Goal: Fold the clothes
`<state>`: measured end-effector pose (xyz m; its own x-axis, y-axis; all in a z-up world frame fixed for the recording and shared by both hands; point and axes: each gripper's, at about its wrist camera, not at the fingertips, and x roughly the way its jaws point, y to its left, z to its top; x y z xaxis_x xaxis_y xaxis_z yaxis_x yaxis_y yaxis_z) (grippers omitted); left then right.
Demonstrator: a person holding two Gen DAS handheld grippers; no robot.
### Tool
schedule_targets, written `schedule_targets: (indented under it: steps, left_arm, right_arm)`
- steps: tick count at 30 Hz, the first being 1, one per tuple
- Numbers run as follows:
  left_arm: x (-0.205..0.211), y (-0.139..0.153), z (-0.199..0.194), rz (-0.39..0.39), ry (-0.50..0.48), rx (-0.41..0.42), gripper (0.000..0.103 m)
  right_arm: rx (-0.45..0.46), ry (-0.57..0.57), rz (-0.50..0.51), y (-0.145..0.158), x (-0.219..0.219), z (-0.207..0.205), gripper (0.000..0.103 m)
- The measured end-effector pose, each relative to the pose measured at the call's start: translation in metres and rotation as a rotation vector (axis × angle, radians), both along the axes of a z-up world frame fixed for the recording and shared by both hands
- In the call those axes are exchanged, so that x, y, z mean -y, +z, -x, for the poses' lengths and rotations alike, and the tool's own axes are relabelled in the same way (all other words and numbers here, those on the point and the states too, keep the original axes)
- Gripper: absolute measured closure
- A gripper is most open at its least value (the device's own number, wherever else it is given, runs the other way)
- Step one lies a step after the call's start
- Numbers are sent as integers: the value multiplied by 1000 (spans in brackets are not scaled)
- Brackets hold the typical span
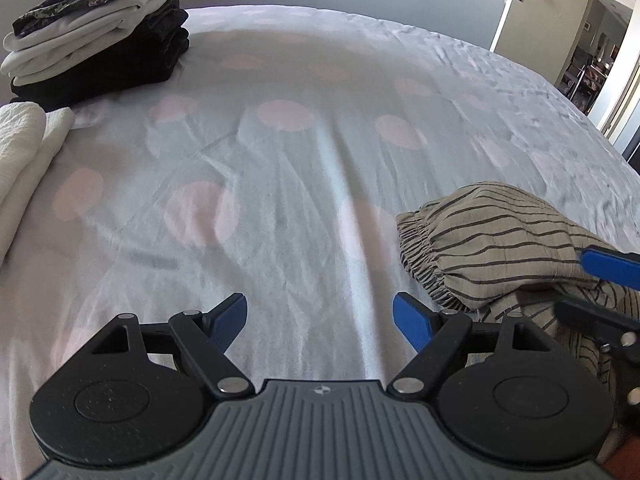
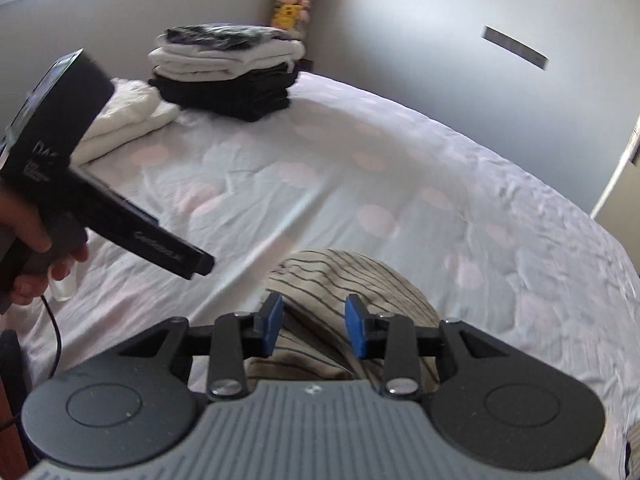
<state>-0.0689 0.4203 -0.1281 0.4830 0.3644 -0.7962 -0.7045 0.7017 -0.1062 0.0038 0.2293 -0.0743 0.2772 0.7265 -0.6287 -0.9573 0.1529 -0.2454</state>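
Note:
A beige garment with thin dark stripes and a gathered elastic edge (image 1: 480, 248) lies bunched on the bed at the near right. It also shows in the right wrist view (image 2: 332, 280). My left gripper (image 1: 320, 318) is open and empty over bare sheet, left of the garment. My right gripper (image 2: 314, 326) is open, its blue pads hanging just above the garment. In the left wrist view one right fingertip (image 1: 608, 266) rests on the garment; whether the other touches it is hidden.
A stack of folded dark and white clothes (image 1: 96, 40) stands at the bed's far left corner (image 2: 228, 72). White folded towels (image 1: 20, 152) lie in front of it. The bed has a pale sheet with pink dots (image 1: 300, 140). An open door (image 1: 532, 8) is at the far right.

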Motion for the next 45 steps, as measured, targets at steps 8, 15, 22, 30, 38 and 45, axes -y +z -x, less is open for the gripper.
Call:
schedule_targets:
  steps: [8, 15, 22, 30, 38, 45]
  left_arm:
    - [-10, -11, -3, 44, -9, -5, 8]
    - [-1, -8, -9, 21, -74, 6, 8]
    - [26, 5, -20, -48, -192, 39, 8]
    - [67, 8, -41, -115, -356, 39, 8]
    - [109, 11, -64, -189, -487, 77, 9]
    - [125, 15, -92, -102, -474, 197, 15]
  right_arm:
    - [102, 17, 96, -35, -45, -7, 57]
    - [8, -132, 31, -20, -20, -49, 96]
    - [-100, -368, -36, 12, 59, -91, 96]
    - [-309, -620, 39, 0, 136, -135, 96]
    - [-406, -631, 78, -9, 142, -143, 89]
    - [-375, -572, 104, -7, 134, -133, 87]
